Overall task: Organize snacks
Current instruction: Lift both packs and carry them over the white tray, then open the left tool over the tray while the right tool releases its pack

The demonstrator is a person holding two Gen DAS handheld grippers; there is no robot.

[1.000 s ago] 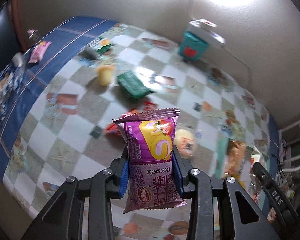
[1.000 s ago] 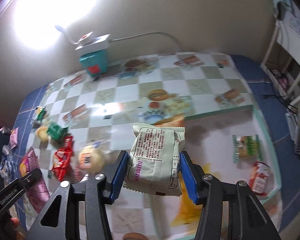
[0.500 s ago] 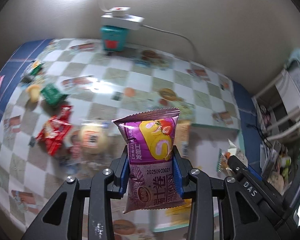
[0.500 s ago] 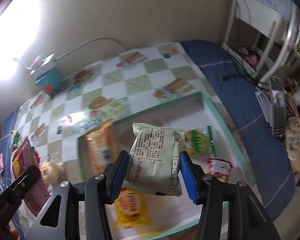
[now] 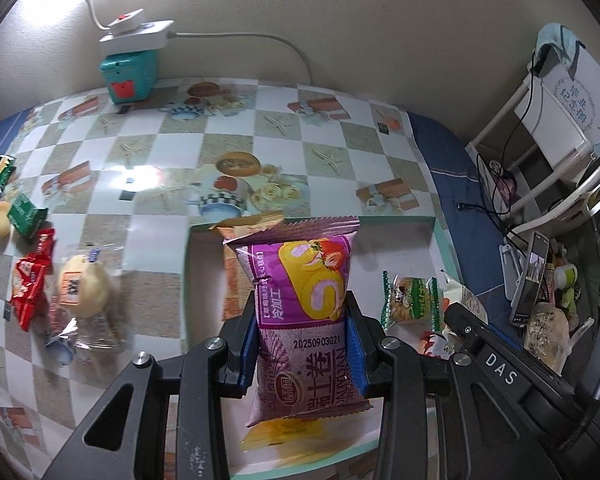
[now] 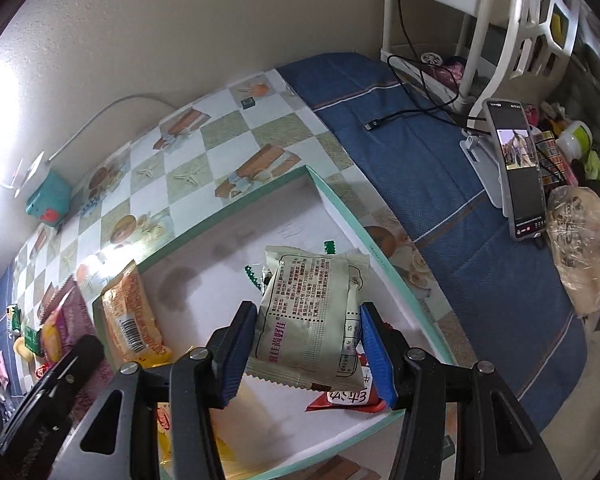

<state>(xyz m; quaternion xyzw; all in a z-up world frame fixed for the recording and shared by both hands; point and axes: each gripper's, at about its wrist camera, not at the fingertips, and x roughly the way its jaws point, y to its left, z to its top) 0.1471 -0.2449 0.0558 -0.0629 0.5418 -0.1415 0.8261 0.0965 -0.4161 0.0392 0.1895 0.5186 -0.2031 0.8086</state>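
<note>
My left gripper is shut on a purple swiss-roll snack packet, held upright above the left part of a shallow white box with a green rim. My right gripper is shut on a pale beige snack packet, hanging over the right part of the same box. In the box lie an orange packet, a yellow packet, a green-edged biscuit packet and a red packet. The left gripper and its purple packet show at the right wrist view's left edge.
Loose snacks lie left of the box on the checked tablecloth: a red packet, a round bun in clear wrap, a green packet. A teal box with a white power strip stands by the wall. A phone on a stand and a bagged item sit right.
Both grippers have swept to the right across the table, from above the loose snacks to above the green-rimmed box, each still holding its packet. Both wrists rolled.
</note>
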